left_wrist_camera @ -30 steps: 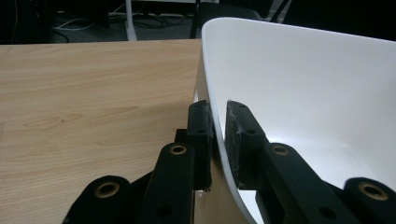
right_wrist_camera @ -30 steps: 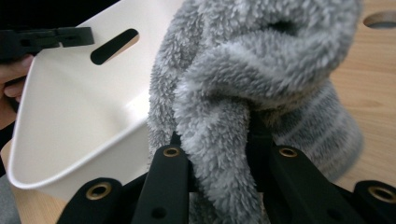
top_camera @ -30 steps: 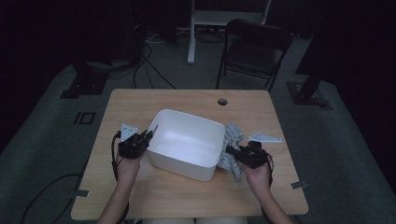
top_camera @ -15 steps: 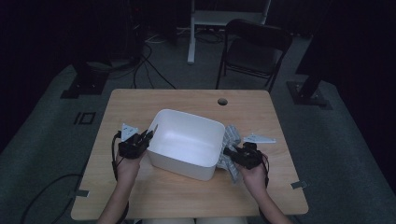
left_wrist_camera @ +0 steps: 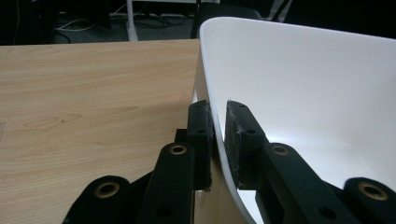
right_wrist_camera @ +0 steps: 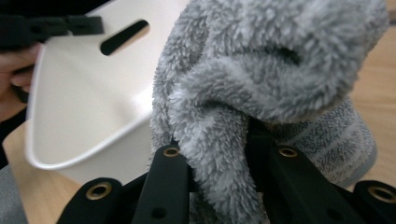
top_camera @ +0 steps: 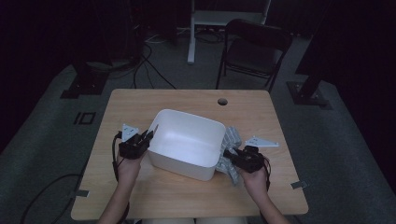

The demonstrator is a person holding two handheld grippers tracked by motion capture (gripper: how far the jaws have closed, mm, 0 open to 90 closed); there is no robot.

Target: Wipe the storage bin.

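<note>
On table (top_camera: 187, 100) | left tongs (top_camera: 148, 136) pinch tub (top_camera: 187, 140) rim | right tongs (top_camera: 229, 154), level, clamp towel (top_camera: 229, 140)

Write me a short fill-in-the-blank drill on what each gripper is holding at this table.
1. The left gripper is clamped on the rim of the white ____.
2. The right gripper is shut on a fluffy grey ____.
3. The table under the tub is made of light ____.
4. Beyond the table stands a dark folding ____.

Missing words: tub; towel; wood; chair.
</note>
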